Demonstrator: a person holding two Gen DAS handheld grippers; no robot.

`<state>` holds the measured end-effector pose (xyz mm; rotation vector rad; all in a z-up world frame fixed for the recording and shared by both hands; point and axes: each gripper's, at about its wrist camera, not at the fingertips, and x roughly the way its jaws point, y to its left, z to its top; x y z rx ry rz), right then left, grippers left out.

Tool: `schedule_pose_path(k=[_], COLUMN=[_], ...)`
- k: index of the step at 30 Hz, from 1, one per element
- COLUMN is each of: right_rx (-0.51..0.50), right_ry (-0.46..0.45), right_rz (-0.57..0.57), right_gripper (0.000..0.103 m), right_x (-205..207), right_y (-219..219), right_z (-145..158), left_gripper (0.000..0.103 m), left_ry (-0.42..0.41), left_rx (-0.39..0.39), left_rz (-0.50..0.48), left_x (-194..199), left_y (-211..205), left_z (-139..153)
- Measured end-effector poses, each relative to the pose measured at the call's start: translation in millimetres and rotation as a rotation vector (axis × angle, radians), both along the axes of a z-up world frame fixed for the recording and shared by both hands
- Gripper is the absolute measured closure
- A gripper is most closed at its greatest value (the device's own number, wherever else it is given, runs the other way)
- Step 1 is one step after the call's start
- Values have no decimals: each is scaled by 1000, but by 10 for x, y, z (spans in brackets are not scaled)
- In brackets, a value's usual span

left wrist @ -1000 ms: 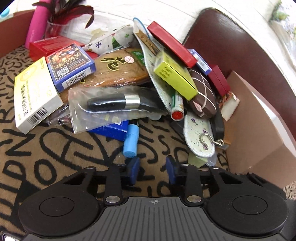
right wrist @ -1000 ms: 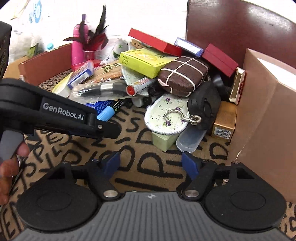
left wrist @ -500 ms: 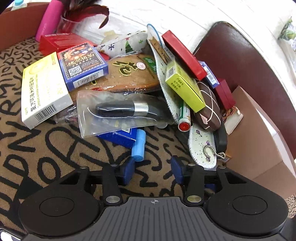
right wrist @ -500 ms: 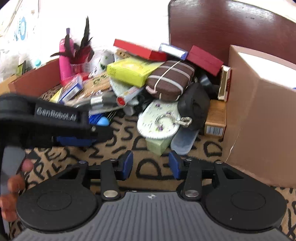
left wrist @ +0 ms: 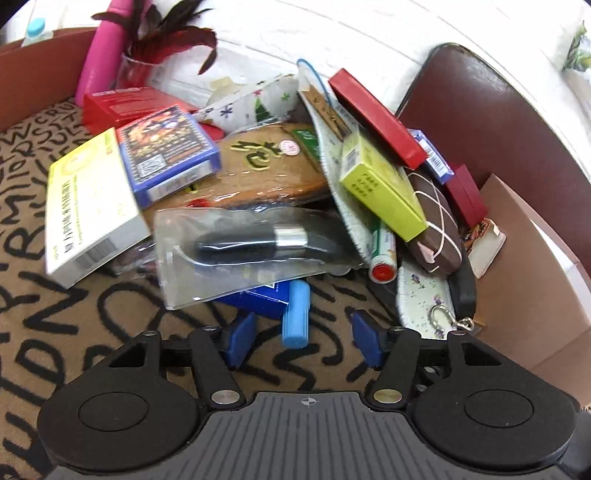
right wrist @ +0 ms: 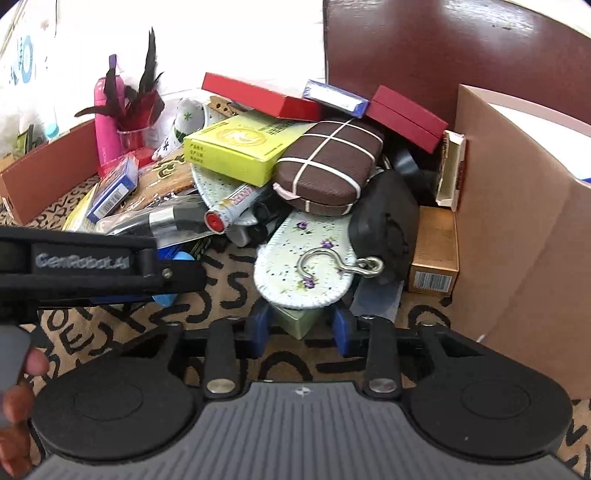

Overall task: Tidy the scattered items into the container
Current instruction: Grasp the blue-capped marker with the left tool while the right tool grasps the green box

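Tan letter-print tablecloth (left wrist: 74, 325) covers the tabletop. Dark maroon chair back (right wrist: 461, 55) stands behind the pile. Glass of dark red feathers (left wrist: 147, 55) near the white wall (left wrist: 332, 33).

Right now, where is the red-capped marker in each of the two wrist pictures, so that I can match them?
Left wrist: the marker lies right of centre, red cap toward the camera, below the yellow-green box.
Right wrist: the marker lies left of centre, cap down-left, in front of the same box.
Shared landmark: the brown case with white bands, right of the marker in both.
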<state>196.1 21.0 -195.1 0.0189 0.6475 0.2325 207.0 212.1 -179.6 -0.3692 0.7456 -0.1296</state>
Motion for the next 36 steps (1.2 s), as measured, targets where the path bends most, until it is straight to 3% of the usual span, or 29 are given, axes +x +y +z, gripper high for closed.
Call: schedule_pose_path(k=[1,2,4,8,19,20,21,25,29,36], right_rx=[10,14,15,7,-4,-4,-7,-13,8,21], right_ry=[4,9,18,27,88,95,99,94,85,100], right_rz=[-3,-2,13,41,126,131,134,142,130,123], right_gripper=[69,70,73,78,78,78,78,69,61,61], right_x=[-5,-18,-64,-249,-1050,-1102,-1141,-1196,-1137,-940], right_y=[-24,-43,-85,-164,-544,-573,-591,-602,-602,-561], right_z=[6,14,26,30,82,86,88,117,141,125], left_gripper=[43,71,88,89,89,84,66,63,46,45], left_ry=[5,18,35,48,154,158,156,137,119,86], left_rx=[3,2,-14,-42,26,19,18,54,70,108], left_rz=[-5,-14,-12,-11,-178,-175,-174,-152,-112,-74], left_x=[11,18,9,-106,-830,-871,-900,-927,-809,-542], left_y=[-30,-51,-68,-57,-198,-203,-214,-321,-393,-420], left_z=[-3,-7,-35,-40,51,57,64,67,57,9])
